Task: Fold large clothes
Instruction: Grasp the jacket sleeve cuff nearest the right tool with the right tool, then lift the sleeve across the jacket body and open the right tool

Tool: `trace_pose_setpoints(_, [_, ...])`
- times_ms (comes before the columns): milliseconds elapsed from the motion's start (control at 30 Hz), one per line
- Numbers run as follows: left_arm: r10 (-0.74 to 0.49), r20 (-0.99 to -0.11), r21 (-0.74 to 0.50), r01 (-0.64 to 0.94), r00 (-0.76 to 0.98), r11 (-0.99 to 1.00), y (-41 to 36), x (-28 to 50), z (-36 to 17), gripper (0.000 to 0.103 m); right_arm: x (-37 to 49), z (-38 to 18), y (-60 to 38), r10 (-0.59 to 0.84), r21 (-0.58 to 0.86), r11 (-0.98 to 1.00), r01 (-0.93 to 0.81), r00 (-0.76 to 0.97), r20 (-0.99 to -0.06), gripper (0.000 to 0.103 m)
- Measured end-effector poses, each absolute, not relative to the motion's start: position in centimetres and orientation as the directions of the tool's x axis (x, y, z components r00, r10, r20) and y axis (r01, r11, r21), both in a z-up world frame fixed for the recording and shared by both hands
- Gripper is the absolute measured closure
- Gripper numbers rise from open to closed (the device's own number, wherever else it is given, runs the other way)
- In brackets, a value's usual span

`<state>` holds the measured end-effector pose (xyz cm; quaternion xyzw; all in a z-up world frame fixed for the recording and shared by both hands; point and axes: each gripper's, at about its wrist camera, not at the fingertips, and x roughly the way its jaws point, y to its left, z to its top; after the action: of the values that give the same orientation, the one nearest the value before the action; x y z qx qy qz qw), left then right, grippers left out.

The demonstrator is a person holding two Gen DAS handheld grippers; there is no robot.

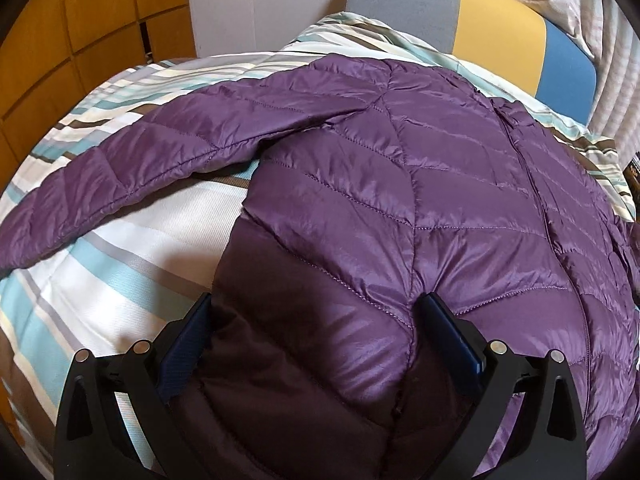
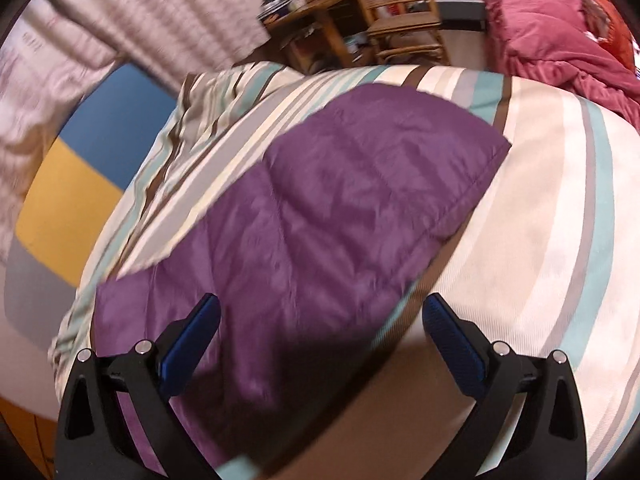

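A purple quilted puffer jacket (image 1: 400, 184) lies spread on a striped bed cover (image 1: 132, 240), zipper up, its left sleeve (image 1: 120, 168) stretched out to the left. My left gripper (image 1: 316, 308) is open, its jaws wide apart over the jacket's lower left side panel, with the fabric bulging between the fingers. In the right wrist view the other sleeve (image 2: 340, 200) lies flat across the cover, its cuff end far from me. My right gripper (image 2: 320, 312) is open just above that sleeve near its edge; this view is blurred.
A grey, yellow and blue headboard (image 1: 500, 28) and a curtain (image 1: 580, 8) stand beyond the bed. A wooden wardrobe (image 1: 80, 40) is at the left. A wooden chair (image 2: 404, 12), a cluttered desk (image 2: 304, 4) and a red quilt (image 2: 560, 40) lie beyond the bed.
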<state>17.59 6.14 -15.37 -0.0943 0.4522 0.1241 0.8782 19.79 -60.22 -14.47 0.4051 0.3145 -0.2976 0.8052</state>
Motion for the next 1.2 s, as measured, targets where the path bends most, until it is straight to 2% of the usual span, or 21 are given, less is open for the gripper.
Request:
trace_pose_setpoints(33, [0.135,-0.816,-0.051,-0.303,0.562,0.952,6.0,17.5,-15.4,0.003,20.2,-14.5,-60.6,-0.24,0.459,0.483,0.745,0.617,-0.749,0.005])
trace_pose_setpoints(100, [0.14,-0.814,-0.047,-0.304,0.564,0.952,6.0,17.5,-15.5,0.003,20.5,-14.2,-60.7,-0.287,0.415,0.482,0.772,0.587,-0.757,0.018])
trace_pose_setpoints(167, [0.143,-0.813,-0.044,-0.304,0.565,0.952,5.9,17.4,-15.6,0.003,21.3,-14.1,-60.6,-0.317,0.376,0.499,0.781,0.568,-0.759,0.041])
trace_pose_setpoints(200, [0.143,-0.812,-0.044,-0.305,0.565,0.951,5.9,17.4,-15.6,0.003,21.5,-14.0,-60.7,-0.323,0.361,0.516,0.776,0.567,-0.757,0.048])
trace_pose_setpoints(267, [0.148,-0.811,-0.04,-0.306,0.567,0.951,5.8,17.4,-15.6,0.003,22.2,-14.0,-60.4,-0.304,0.361,0.56,0.746,0.59,-0.748,0.081])
trace_pose_setpoints(333, [0.15,-0.81,-0.038,-0.306,0.567,0.951,5.8,17.4,-15.6,0.003,23.0,-13.7,-59.9,-0.297,0.327,0.62,0.713,0.599,-0.744,0.088])
trace_pose_setpoints(600, [0.146,-0.81,-0.043,-0.306,0.568,0.951,5.8,17.4,-15.7,0.003,24.4,-10.2,-53.8,-0.363,0.175,0.787,0.592,0.674,-0.644,0.092])
trace_pose_setpoints(733, [0.143,-0.809,-0.048,-0.307,0.57,0.951,5.9,17.3,-15.7,0.003,25.0,-7.7,-48.1,-0.366,0.066,0.876,0.477,0.75,-0.551,0.093])
trace_pose_setpoints(1000, [0.135,-0.808,-0.058,-0.306,0.573,0.95,6.0,17.3,-15.7,0.003,26.2,-6.4,-33.9,-0.31,-0.251,0.942,0.221,0.861,-0.404,0.093])
trace_pose_setpoints(1200, [0.134,-0.807,-0.06,-0.306,0.575,0.95,6.0,17.3,-15.8,0.003,26.2,-7.9,-25.4,-0.197,-0.385,0.922,0.049,0.914,-0.356,0.093])
